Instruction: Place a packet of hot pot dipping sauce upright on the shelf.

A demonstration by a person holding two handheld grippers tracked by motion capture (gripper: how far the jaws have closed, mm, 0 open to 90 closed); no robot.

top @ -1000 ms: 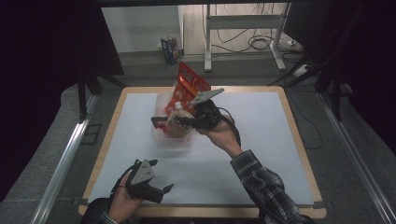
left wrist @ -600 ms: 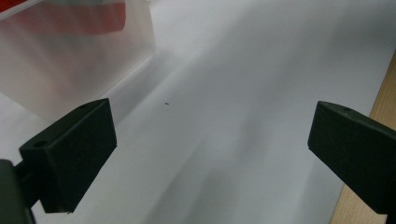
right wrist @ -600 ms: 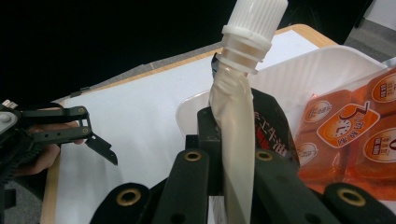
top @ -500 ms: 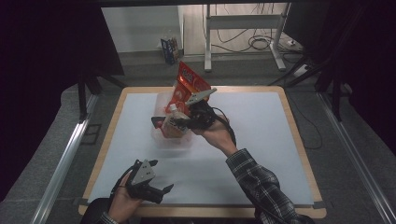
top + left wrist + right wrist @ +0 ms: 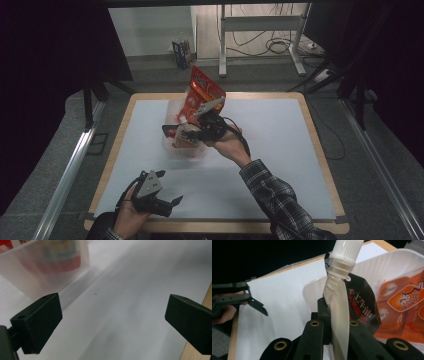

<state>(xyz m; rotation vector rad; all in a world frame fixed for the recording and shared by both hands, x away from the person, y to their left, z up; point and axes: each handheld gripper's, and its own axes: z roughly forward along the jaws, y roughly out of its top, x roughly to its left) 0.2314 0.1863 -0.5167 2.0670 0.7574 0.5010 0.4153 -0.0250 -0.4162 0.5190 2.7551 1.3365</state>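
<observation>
My right gripper (image 5: 183, 131) is shut on a cream spouted pouch (image 5: 338, 315) with a dark label and a white screw cap (image 5: 345, 250). It holds the pouch upright over the near part of a translucent white bin (image 5: 172, 146). A tall orange-red snack bag (image 5: 202, 90) stands in the bin's far side, and orange packets (image 5: 402, 302) lie inside. My left gripper (image 5: 171, 206) rests near the table's front edge, apart from the bin. Its jaws are wide open over the white mat (image 5: 130, 302), with nothing between them.
The white mat (image 5: 280, 130) lies on a wooden board whose edge (image 5: 208, 296) runs beside my left gripper. The bin's frosted wall (image 5: 50, 272) shows red and yellow contents behind it. Dark floor, metal rails and a desk frame with cables surround the table.
My right gripper has shifted slightly left and down with the pouch, closer over the bin. The left gripper has stayed where it was.
</observation>
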